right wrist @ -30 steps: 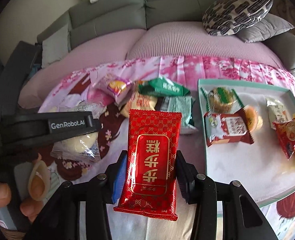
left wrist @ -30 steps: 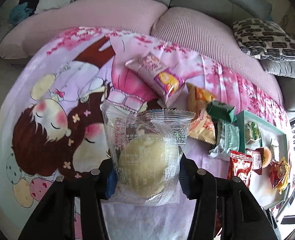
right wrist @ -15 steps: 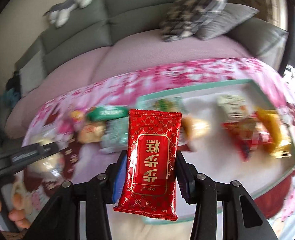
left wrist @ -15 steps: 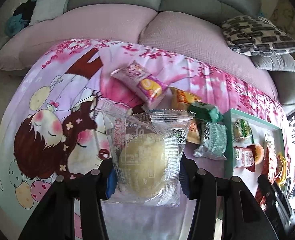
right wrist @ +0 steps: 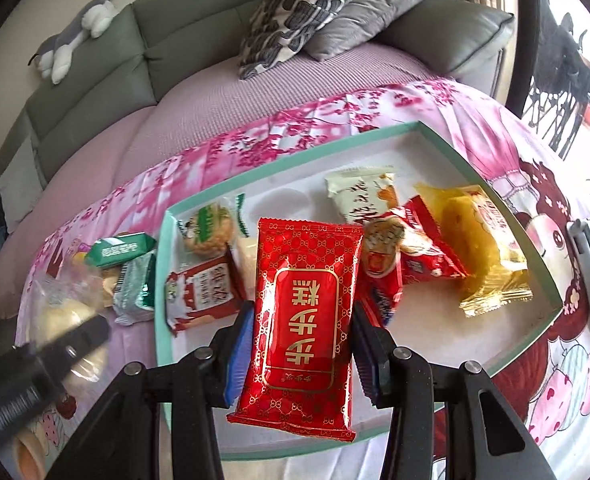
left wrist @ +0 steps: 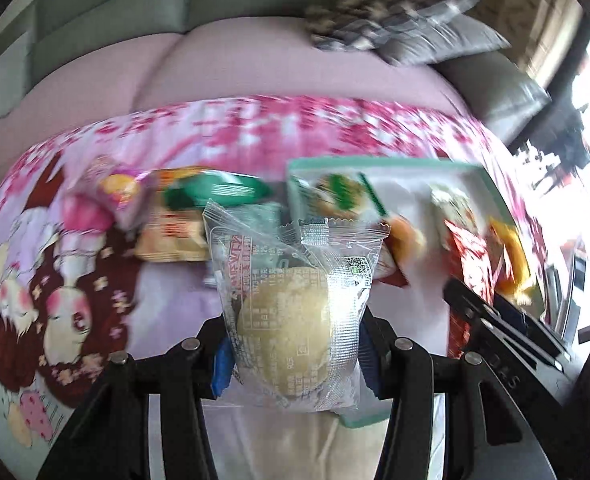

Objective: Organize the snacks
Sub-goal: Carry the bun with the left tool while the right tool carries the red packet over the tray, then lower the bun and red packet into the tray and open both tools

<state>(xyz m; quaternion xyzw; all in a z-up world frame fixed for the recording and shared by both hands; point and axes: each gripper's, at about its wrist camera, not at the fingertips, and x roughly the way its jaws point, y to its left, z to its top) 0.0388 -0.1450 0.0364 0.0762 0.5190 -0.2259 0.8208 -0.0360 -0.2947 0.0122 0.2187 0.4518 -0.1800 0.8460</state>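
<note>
My left gripper [left wrist: 295, 354] is shut on a clear packet with a round pale pastry [left wrist: 291, 312], held above the near left corner of the teal-rimmed tray [left wrist: 375, 162]. My right gripper [right wrist: 299, 354] is shut on a red packet with gold lettering [right wrist: 305, 316], held over the tray [right wrist: 295, 152], which holds several wrapped snacks. The right gripper [left wrist: 491, 320] shows blurred at the right of the left wrist view. At the lower left of the right wrist view, the left gripper [right wrist: 35, 376] and its pastry packet [right wrist: 65, 312] appear.
Loose snacks lie on the pink cartoon blanket left of the tray: a pink packet [left wrist: 115, 188], an orange one [left wrist: 171, 232], green ones [right wrist: 121, 250]. A grey sofa with cushions [right wrist: 295, 20] and a plush toy [right wrist: 75, 36] stands behind.
Both grippers have swung right toward the tray, each keeping its packet. The right gripper now hangs over the tray; the left one has come from over the blanket to the tray's left corner.
</note>
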